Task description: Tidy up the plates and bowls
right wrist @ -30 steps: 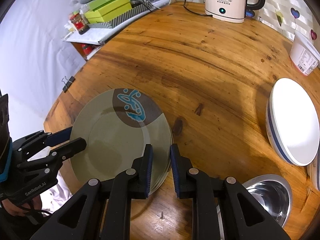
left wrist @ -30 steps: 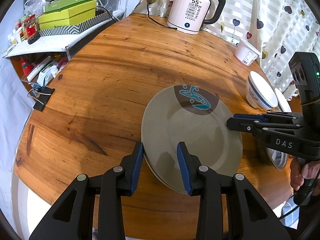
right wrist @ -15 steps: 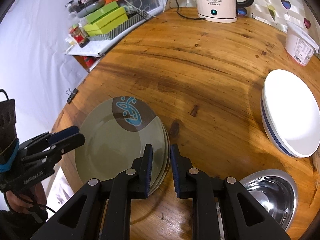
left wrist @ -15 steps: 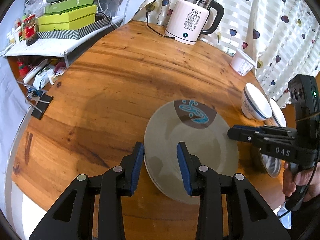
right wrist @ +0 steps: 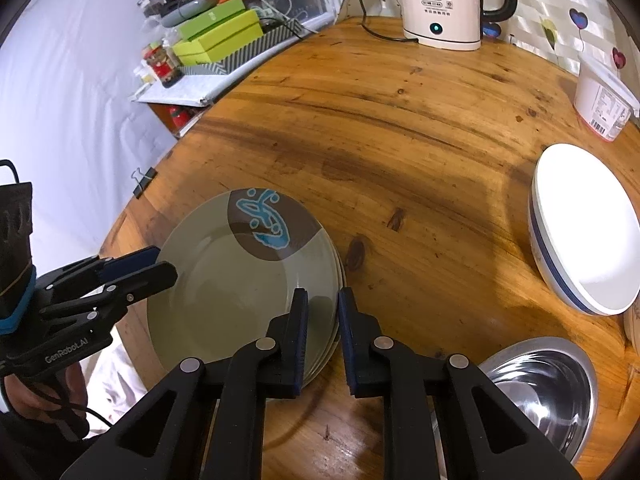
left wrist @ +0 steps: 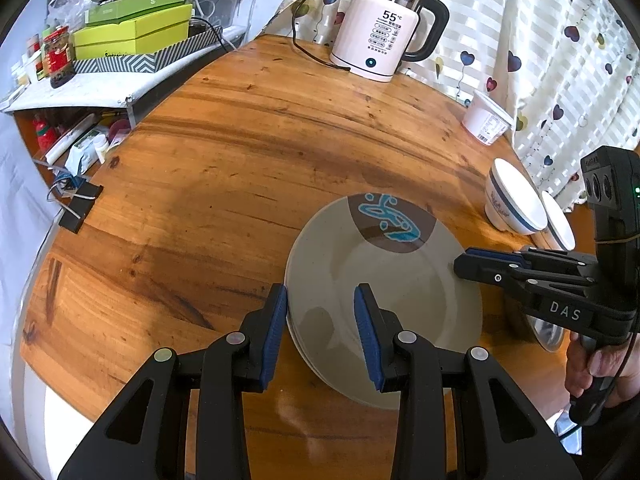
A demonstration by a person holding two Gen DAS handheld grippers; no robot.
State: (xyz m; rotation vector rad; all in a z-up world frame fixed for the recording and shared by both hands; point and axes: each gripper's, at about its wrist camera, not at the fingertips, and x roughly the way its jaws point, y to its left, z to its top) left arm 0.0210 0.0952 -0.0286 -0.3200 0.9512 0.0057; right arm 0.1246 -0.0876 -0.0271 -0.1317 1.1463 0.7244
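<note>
A stack of grey-green plates (left wrist: 384,280) with a brown and blue motif lies on the round wooden table (left wrist: 240,152); it also shows in the right wrist view (right wrist: 244,280). My left gripper (left wrist: 320,300) is open, its fingers straddling the stack's left rim. My right gripper (right wrist: 322,304) is open with a narrow gap, straddling the stack's right rim; it also shows in the left wrist view (left wrist: 472,260). A white bowl with a blue band (right wrist: 588,236) and a steel bowl (right wrist: 536,392) sit to the right.
A white electric kettle (left wrist: 380,28) with its cord stands at the table's far edge. A white tub (left wrist: 486,120) sits at the far right. A second white bowl (left wrist: 558,224) sits behind the first. A cluttered shelf with green boxes (left wrist: 132,36) is at left.
Both grippers have pulled back and up a little from the plate stack, so the plates look smaller. The plates have not moved. Both grippers' jaws stand as before.
</note>
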